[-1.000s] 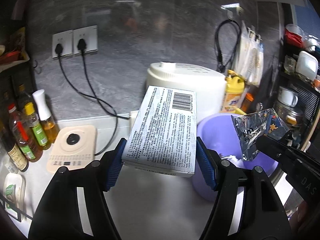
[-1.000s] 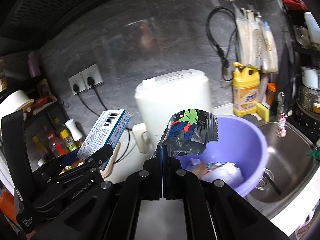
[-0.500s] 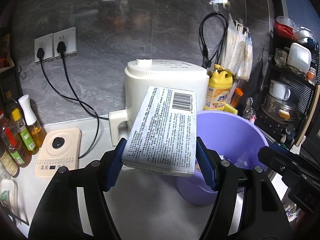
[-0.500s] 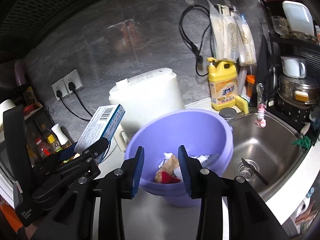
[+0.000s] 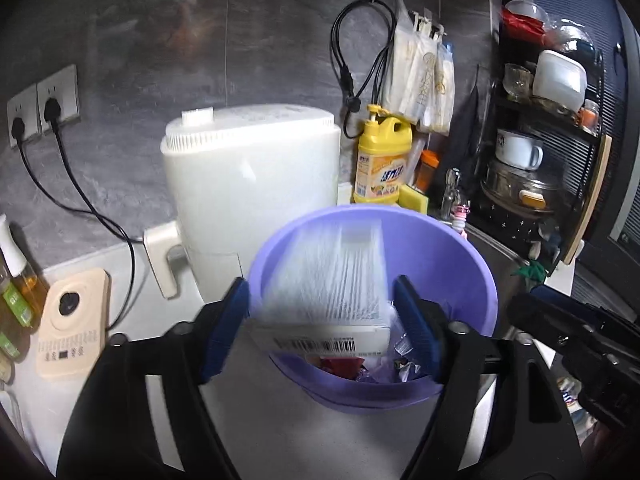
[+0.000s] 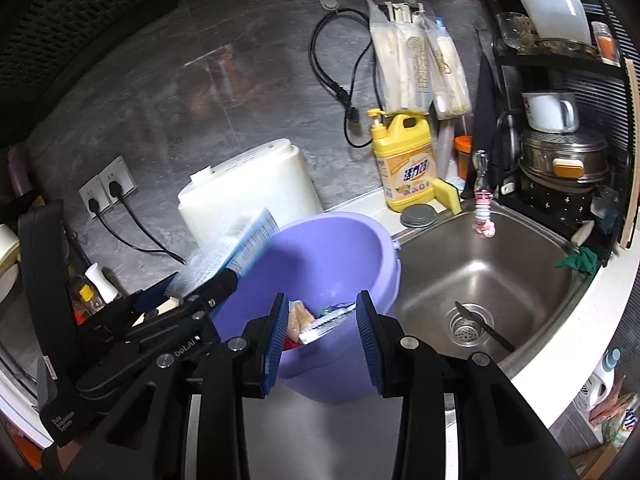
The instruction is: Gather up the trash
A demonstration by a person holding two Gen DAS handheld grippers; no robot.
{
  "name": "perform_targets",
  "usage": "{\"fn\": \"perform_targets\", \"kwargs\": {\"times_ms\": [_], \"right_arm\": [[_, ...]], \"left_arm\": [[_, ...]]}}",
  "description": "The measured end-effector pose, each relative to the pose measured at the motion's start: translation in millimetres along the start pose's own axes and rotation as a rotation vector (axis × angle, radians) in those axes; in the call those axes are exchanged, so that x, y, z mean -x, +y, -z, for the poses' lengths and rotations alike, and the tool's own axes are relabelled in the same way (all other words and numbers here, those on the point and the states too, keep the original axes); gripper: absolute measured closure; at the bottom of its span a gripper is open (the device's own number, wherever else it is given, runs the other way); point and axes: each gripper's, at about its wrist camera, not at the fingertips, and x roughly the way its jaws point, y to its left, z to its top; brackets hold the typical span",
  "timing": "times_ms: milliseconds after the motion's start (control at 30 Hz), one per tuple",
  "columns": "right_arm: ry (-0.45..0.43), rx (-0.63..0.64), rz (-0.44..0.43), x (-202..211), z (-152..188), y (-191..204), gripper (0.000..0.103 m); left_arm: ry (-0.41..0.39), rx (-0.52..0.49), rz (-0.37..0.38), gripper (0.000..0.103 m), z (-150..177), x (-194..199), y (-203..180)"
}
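Note:
A purple plastic basin (image 5: 472, 264) (image 6: 344, 248) stands on the counter beside the sink and holds wrappers and other trash (image 6: 320, 324). My left gripper (image 5: 324, 320) is open above the basin's near rim. A white cardboard box (image 5: 332, 280) with a barcode is blurred between its jaws, tipping down into the basin; it also shows in the right wrist view (image 6: 240, 248). My right gripper (image 6: 322, 336) is open and empty just above the basin's near edge.
A white appliance (image 5: 252, 176) stands behind the basin. A yellow detergent bottle (image 6: 404, 164) and sponge sit at the sink's back edge. A steel sink (image 6: 480, 280) lies right of the basin. Oil bottles (image 5: 16, 280) and a beige scale (image 5: 72, 324) stand left.
My right gripper opened and let the foil wrapper fall into the basin. My left gripper moved right over the basin, opened, and the box now drops from it.

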Motion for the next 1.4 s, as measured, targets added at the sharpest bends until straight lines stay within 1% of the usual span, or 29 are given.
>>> {"fn": "perform_targets", "kwargs": {"times_ms": [67,300,467,667,733,800,867,967,1067,1233,1400], "right_arm": [[-0.002,0.001,0.003,0.3,0.4,-1.0,0.067],[0.001,0.0,-0.016,-3.1,2.1,5.3,0.066],[0.001,0.009,-0.048,-2.5,1.1,16.4,0.064],[0.013,0.024,-0.079,-0.1,-0.1,32.8,0.058],[0.009,0.037,-0.09,3.5,-1.4,39.3,0.051],[0.002,0.055,-0.102,7.6,-2.4,47.4,0.047],[0.002,0.072,-0.114,9.6,-2.4,54.6,0.047],[0.006,0.094,-0.132,10.9,-2.0,65.0,0.042],[0.009,0.12,-0.152,11.8,-2.0,75.3,0.037],[0.018,0.147,-0.179,11.4,-1.3,90.8,0.026],[0.031,0.181,-0.202,11.9,4.5,108.1,0.019]], "left_arm": [[0.003,0.007,-0.004,0.021,1.8,-0.9,2.4],[0.0,0.024,-0.049,0.014,4.0,8.6,21.2],[-0.009,0.035,-0.092,0.01,7.8,27.6,37.9],[-0.015,0.048,-0.127,0.009,11.1,53.1,56.4],[-0.023,0.062,-0.152,0.008,12.4,63.4,64.4],[-0.031,0.08,-0.166,0.007,13.3,72.2,71.7],[-0.042,0.094,-0.181,0.006,13.7,80.5,78.0],[-0.055,0.115,-0.206,0.006,15.5,93.9,89.0],[-0.059,0.135,-0.222,0.006,18.5,105.8,100.3],[-0.069,0.169,-0.25,0.006,24.2,124.1,116.2],[-0.079,0.187,-0.286,0.006,30.6,142.6,128.8]]}}
